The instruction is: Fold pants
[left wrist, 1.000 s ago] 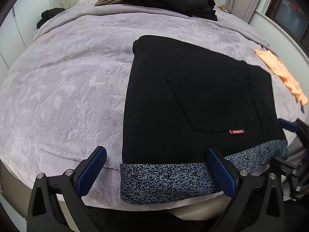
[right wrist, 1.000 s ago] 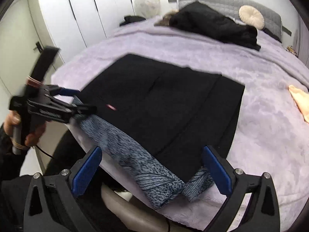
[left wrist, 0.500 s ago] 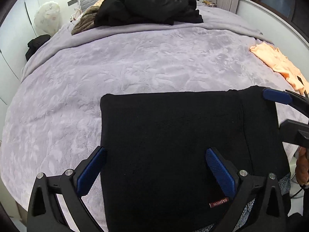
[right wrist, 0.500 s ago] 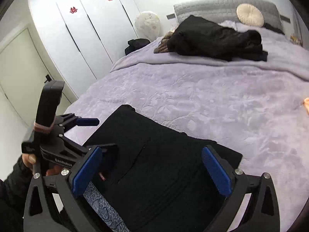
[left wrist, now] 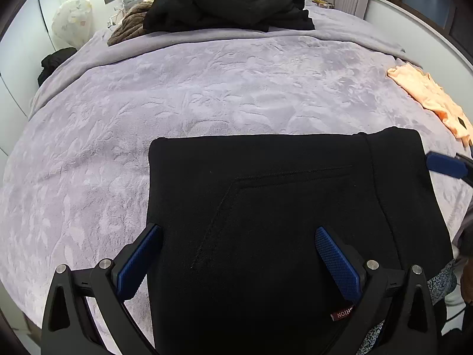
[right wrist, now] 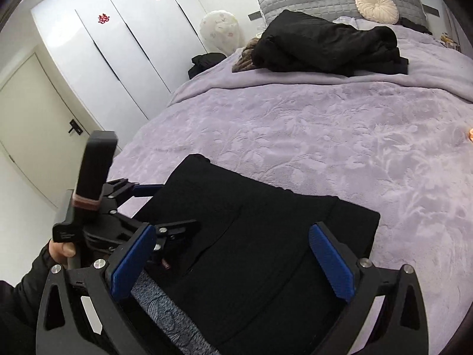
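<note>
The black pants (left wrist: 266, 222) lie folded flat in a rectangle near the front edge of the lilac bed (left wrist: 207, 88), with a speckled grey waistband (right wrist: 165, 310) at the near end. My left gripper (left wrist: 236, 254) is open, hovering over the near part of the pants, empty. My right gripper (right wrist: 233, 254) is open over the same pants from the right side, empty. The left gripper also shows in the right wrist view (right wrist: 165, 207), and a blue fingertip of the right gripper (left wrist: 446, 165) shows in the left wrist view.
A pile of black clothes (left wrist: 227, 0) and a brown item (left wrist: 130, 26) lie at the head of the bed by grey pillows. An orange garment (left wrist: 428, 97) lies at the right edge. White wardrobe doors (right wrist: 118, 44) stand on the left.
Both grippers have moved forward over the pants and tilted up, so the waistband has slipped towards the bottom of both views. Both stay open and empty.
</note>
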`<state>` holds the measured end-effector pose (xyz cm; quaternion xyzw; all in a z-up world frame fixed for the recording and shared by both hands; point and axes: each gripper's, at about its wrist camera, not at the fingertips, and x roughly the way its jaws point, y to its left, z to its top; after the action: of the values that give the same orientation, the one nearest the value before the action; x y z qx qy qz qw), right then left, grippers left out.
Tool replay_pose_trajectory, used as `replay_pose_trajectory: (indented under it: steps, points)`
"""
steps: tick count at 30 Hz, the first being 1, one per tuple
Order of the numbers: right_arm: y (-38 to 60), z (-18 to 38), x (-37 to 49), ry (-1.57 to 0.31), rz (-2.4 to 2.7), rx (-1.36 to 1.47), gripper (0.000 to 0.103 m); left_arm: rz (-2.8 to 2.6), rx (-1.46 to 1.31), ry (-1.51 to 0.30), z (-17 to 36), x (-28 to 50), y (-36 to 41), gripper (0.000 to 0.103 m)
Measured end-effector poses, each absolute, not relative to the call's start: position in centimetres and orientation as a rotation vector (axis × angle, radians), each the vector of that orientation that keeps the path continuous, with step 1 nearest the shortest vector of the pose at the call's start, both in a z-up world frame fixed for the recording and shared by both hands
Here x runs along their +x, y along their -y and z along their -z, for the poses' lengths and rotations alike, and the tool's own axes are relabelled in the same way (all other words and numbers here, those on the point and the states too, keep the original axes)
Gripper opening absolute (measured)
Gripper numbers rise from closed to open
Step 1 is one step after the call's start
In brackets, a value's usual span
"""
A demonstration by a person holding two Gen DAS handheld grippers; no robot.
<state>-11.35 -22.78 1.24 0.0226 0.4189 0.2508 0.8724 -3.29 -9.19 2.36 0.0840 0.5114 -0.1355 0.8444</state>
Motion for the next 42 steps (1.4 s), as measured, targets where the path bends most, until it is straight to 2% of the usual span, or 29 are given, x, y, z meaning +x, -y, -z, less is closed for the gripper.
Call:
replay_pose_trajectory:
  steps: [4, 8, 12, 16, 18, 21, 25, 30, 33, 37, 42]
  points:
    - [22.3, 2.1, -11.6, -0.957, -0.483, -0.012, 0.103, 0.281, 0.191, -1.076, -2.1, -3.4, 9.3, 0.103]
    - [21.3, 1.1, -12.6, -0.941, -0.455, -0.055, 0.103, 0.268, 0.163, -1.087, -3.1, -4.0, 8.5, 0.103]
    - [20.7, -0.8, -15.9, -0.897, -0.595, -0.031, 0.103, 0.310, 0.125, -1.017, -5.6, -7.3, 6.9, 0.103]
    - [19.5, 1.2, -18.6, -0.945, -0.641, -0.157, 0.103, 0.262, 0.208, -1.083, -3.3, -9.1, 6.3, 0.103]
    - [19.3, 2.3, -19.2, -0.945, -0.631, -0.207, 0.103, 0.287, 0.133, -1.107, -2.3, -9.2, 5.3, 0.103]
    - [19.1, 1.7, -19.5, -0.925, -0.624, -0.214, 0.103, 0.306, -0.004, -1.133, -3.1, -8.0, 3.6, 0.103]
    - [19.4, 1.3, -19.1, -0.919, -0.620, -0.195, 0.103, 0.217, 0.028, -1.064, -5.5, -4.0, 3.2, 0.103]
    - [20.0, 1.6, -19.0, -0.905, -0.590, -0.183, 0.103, 0.066, 0.120, -1.137, -3.2, 2.2, 3.8, 0.103]
    - [21.0, 1.2, -19.6, -0.900, -0.571, -0.179, 0.103, 0.083, 0.064, -1.148, -2.9, 1.8, 2.9, 0.103]
    - [21.6, 0.3, -19.7, -0.900, -0.564, -0.163, 0.103, 0.108, 0.031, -1.056, -5.9, -0.3, 1.8, 0.103]
    - [20.8, 0.9, -18.5, -0.909, -0.575, -0.153, 0.103, 0.083, 0.071, -1.134, -2.3, -0.6, 0.8, 0.103]
